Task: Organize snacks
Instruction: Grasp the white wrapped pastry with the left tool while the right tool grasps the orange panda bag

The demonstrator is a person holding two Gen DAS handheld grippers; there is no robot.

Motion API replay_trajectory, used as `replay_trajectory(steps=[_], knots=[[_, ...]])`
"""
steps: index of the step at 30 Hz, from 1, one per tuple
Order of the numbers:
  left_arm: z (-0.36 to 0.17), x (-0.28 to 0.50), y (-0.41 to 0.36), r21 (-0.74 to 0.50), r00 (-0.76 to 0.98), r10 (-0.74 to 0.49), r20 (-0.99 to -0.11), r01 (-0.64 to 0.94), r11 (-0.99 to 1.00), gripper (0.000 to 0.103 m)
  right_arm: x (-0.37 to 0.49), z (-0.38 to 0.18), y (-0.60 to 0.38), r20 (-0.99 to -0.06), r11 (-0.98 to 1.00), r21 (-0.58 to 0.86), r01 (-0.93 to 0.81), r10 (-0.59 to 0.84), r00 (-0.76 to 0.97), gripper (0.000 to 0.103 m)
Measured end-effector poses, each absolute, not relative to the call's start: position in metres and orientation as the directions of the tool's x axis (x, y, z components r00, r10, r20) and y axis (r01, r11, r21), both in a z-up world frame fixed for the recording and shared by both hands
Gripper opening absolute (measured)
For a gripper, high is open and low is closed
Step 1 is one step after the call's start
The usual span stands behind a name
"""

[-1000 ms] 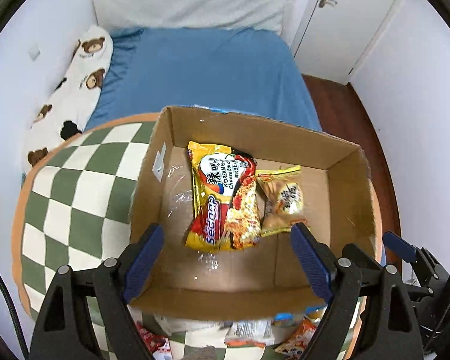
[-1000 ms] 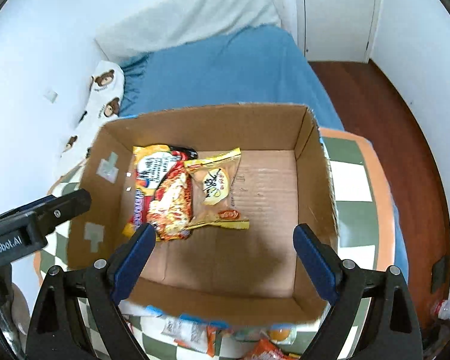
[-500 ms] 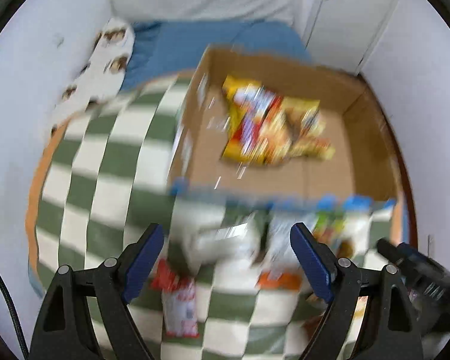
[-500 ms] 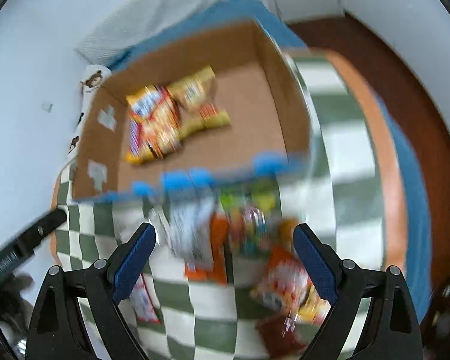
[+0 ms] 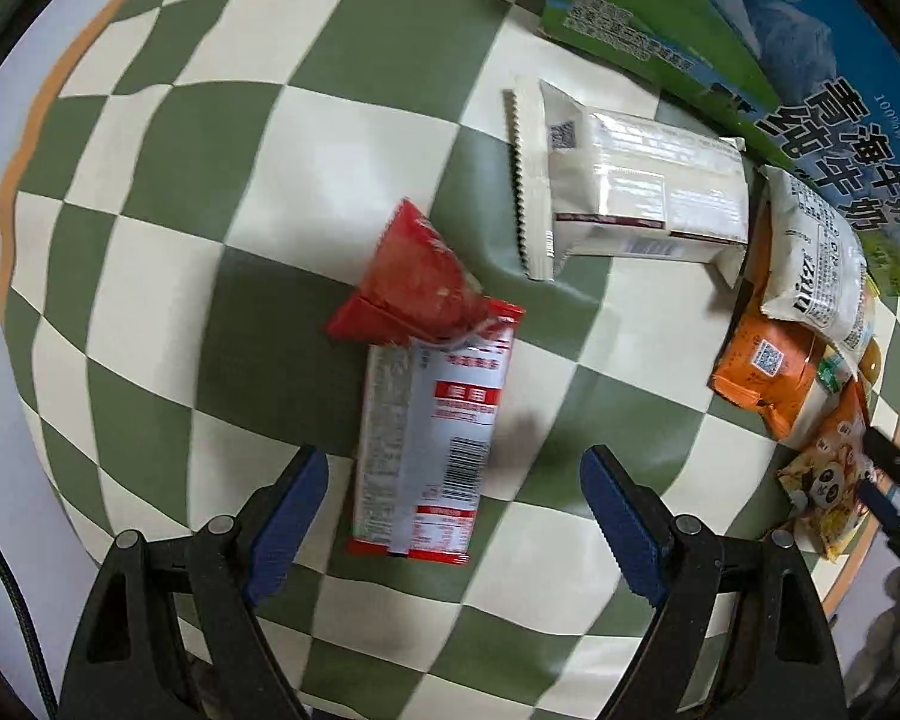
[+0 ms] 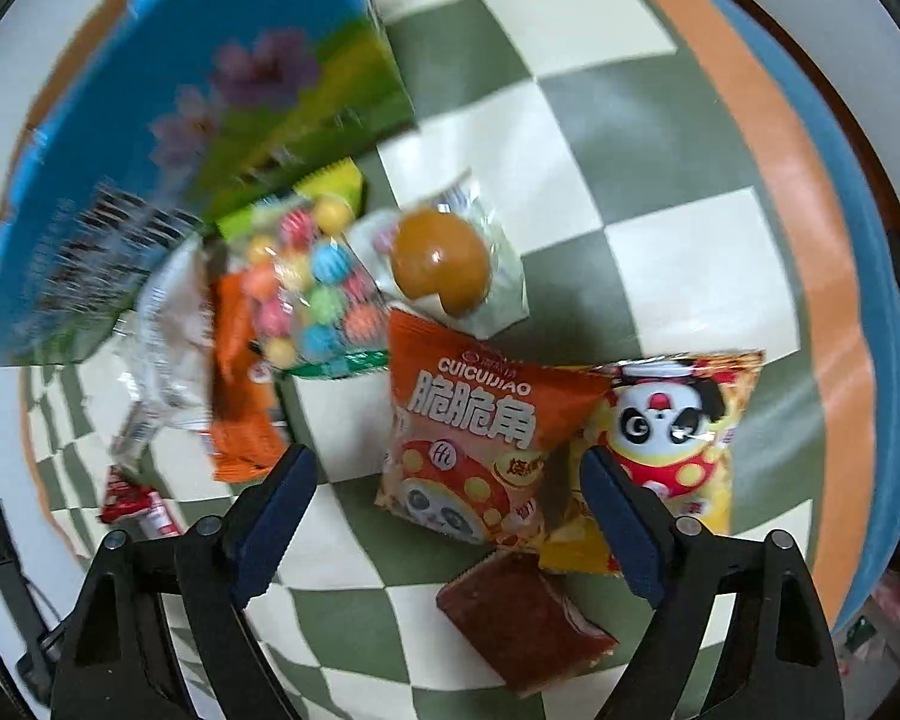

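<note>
On the green-and-white checked mat (image 5: 210,192) lies a red and silver packet (image 5: 432,438), its top end folded into a red triangle. My left gripper (image 5: 453,510) points straight down over it, open, with the packet's lower half between the blue pads (image 5: 288,498) and untouched. An orange packet with white characters (image 6: 468,438) lies between the fingers of my right gripper (image 6: 447,510), whose jaws are closing. Its pads (image 6: 618,516) stand just off the packet's edges. The printed blue-and-green outside of the box (image 6: 180,120) rises behind the pile.
Around the right gripper lie a yellow panda packet (image 6: 672,432), a dark red-brown bar (image 6: 522,618), a wrapped brown bun (image 6: 444,264), a bag of coloured candy balls (image 6: 312,282) and an orange wrapper (image 6: 240,396). A white packet (image 5: 630,198) lies by the box (image 5: 750,60).
Both grippers have come down from above the open box to the snacks on the mat in front of it. The inside of the box has left both views.
</note>
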State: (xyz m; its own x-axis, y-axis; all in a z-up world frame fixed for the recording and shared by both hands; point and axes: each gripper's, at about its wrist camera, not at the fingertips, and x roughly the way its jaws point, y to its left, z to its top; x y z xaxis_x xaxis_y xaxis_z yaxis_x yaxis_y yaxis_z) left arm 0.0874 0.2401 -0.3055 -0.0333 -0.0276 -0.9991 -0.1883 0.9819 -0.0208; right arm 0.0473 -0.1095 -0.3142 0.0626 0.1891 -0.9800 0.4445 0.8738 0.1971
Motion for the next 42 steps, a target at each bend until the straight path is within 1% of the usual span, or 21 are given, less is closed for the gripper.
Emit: replay_trajectory(steps=[2,3,6,9,13,18,19,20,21,22,25,30,35,38,40,42], knots=[[-0.298,0.092,0.227,-0.045,-0.019,-0.049,-0.999,-0.175,0.984,0.086,0.049,-0.327,-0.104,-0.984,0.882,0.172,0.439,0.175,0.034,0.08],[-0.292,0.096,0.218,-0.061,-0.004,-0.063,-0.998,-0.16,0.985,0.086,0.048,-0.333,-0.102,-0.986,0.888,0.156,0.433,0.162,0.022,0.071],[-0.273,0.115,0.184,-0.111,0.042,-0.107,-0.993,-0.107,0.988,0.086,0.045,-0.34,-0.101,-0.99,0.896,0.14,0.42,0.141,0.03,0.065],[-0.262,0.136,0.15,-0.157,0.068,-0.153,-0.986,-0.049,0.986,0.086,0.041,-0.338,-0.101,-0.99,0.907,0.139,0.398,0.137,0.034,0.061],[-0.27,0.162,0.111,-0.185,0.027,-0.185,-0.982,0.011,0.983,0.086,0.036,-0.336,-0.104,-0.99,0.91,0.135,0.392,0.135,0.028,0.061],[-0.295,0.182,0.083,-0.14,-0.012,-0.14,-0.99,0.05,0.989,0.086,0.035,-0.339,-0.105,-0.99,0.912,0.138,0.386,0.139,0.025,0.06],[-0.301,0.184,0.08,-0.135,-0.015,-0.134,-0.991,0.051,0.99,0.085,0.039,-0.339,-0.101,-0.99,0.913,0.139,0.383,0.141,0.025,0.059],[-0.304,0.186,0.079,-0.126,-0.015,-0.125,-0.992,0.052,0.991,0.079,0.039,-0.339,-0.1,-0.989,0.915,0.141,0.378,0.142,0.025,0.059],[-0.307,0.186,0.077,-0.119,-0.014,-0.119,-0.993,0.055,0.991,0.061,0.039,-0.339,-0.101,-0.989,0.916,0.146,0.373,0.147,0.026,0.059],[-0.309,0.187,0.076,-0.12,-0.021,-0.119,-0.993,0.06,0.991,0.054,0.038,-0.34,-0.1,-0.988,0.918,0.151,0.367,0.153,0.024,0.058],[-0.306,0.179,0.074,-0.112,0.005,-0.112,-0.994,0.076,0.991,0.05,0.038,-0.338,-0.094,-0.984,0.926,0.175,0.334,0.18,0.015,0.058],[-0.298,0.138,0.091,-0.108,0.029,-0.11,-0.993,0.075,0.991,0.049,0.033,-0.337,-0.077,-0.98,0.954,0.19,0.233,0.199,-0.012,0.057],[-0.298,0.084,0.125,-0.092,0.004,-0.092,-0.996,0.056,0.994,0.049,0.027,-0.338,-0.046,-0.972,0.969,0.221,0.113,0.228,-0.058,0.057],[-0.315,0.056,0.145,-0.073,-0.042,-0.072,-0.997,0.026,0.997,0.049,0.022,-0.342,-0.023,-0.97,0.975,0.22,0.038,0.223,-0.095,0.057],[-0.334,0.047,0.154,-0.075,-0.094,-0.074,-0.993,0.008,0.997,0.049,0.021,-0.346,-0.012,-0.974,0.98,0.198,0.012,0.198,-0.11,0.058],[-0.357,0.043,0.158,-0.071,-0.143,-0.071,-0.987,0.001,0.997,0.05,0.021,-0.35,-0.008,-0.972,0.98,0.199,0.021,0.2,-0.124,0.062]])
